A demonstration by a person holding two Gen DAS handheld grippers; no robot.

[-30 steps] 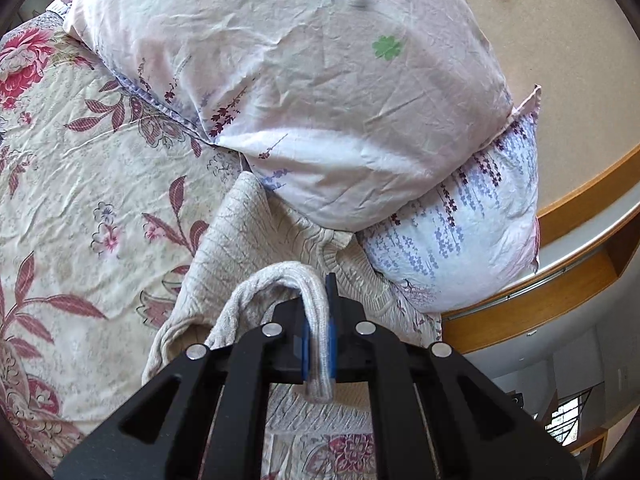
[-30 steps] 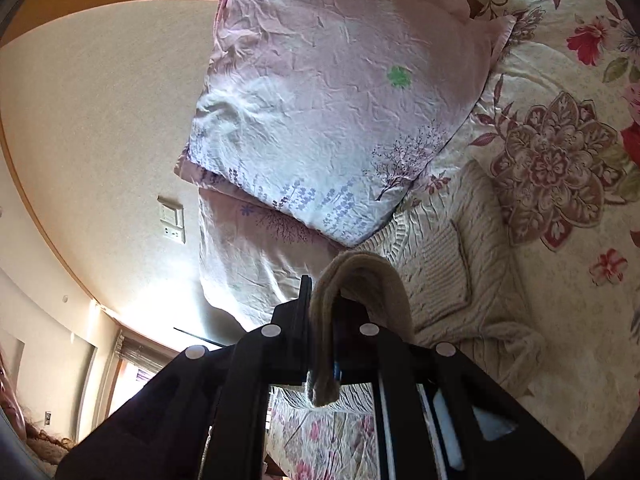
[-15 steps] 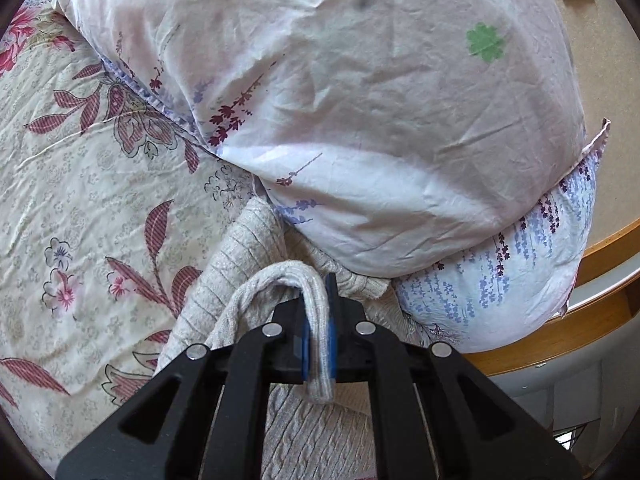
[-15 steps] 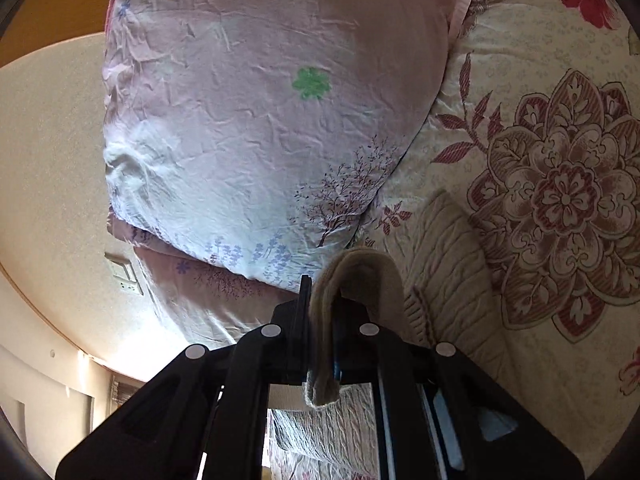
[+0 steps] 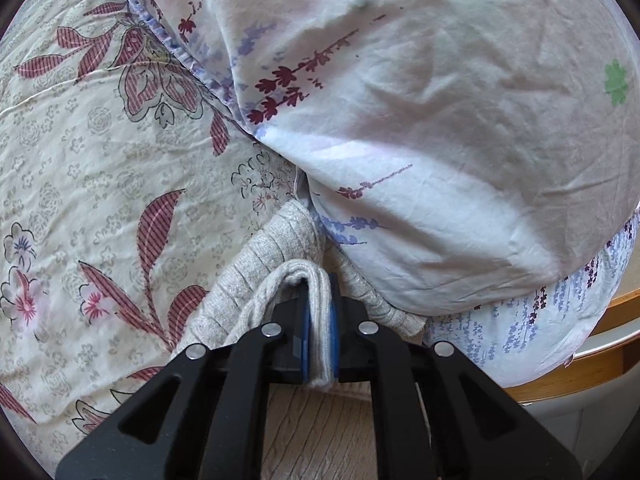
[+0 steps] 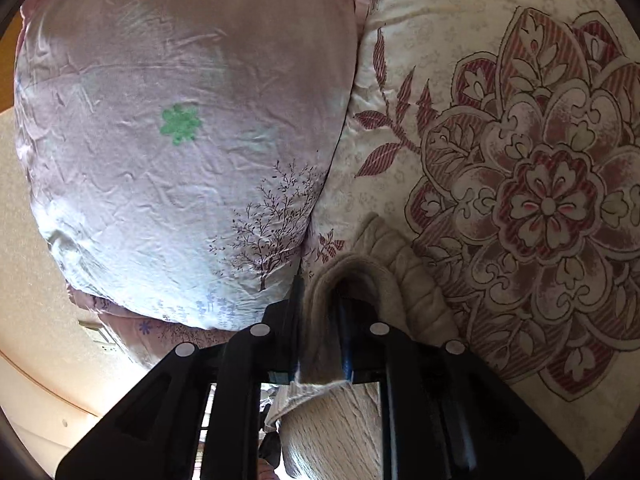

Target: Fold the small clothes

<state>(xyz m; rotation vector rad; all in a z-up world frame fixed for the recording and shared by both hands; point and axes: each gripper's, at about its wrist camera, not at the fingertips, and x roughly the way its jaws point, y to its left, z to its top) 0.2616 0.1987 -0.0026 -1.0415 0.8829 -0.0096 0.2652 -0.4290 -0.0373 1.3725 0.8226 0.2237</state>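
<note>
- Left claw point(image 5: 319, 334): blue pads pressed together on a doubled edge of the grey knit sweater point(image 5: 256, 264). The fold humps up just ahead of the tips.
- Right claw point(image 6: 322, 336): also pinching a doubled edge of the same sweater point(image 6: 404, 264), which drapes over the tips and off to the right.
- Step in hand, as I read it: a fold in progress, both edges lifted and carried over the body of the sweater toward the pillows. More knit hangs beneath each claw; how much is hidden.
- Next move, my judgement: lower both edges together onto the part lying ahead, keep them level, then let go. Risk: the far end of the sweater is tucked against the pillow, so the fold may land crooked.
- Surface: a cream bedspread point(image 5: 80, 184) with red leaf and flower print, left of the left claw and right of the right one.
- Just beyond the tips: a pale floral pillow point(image 5: 460, 128) with a green clover mark, on top of a second pillow point(image 5: 560, 320).
- Farthest: a wooden bed frame point(image 5: 580, 372), a beige wall point(image 6: 24, 220), and a wall switch, lower left of the right view.
</note>
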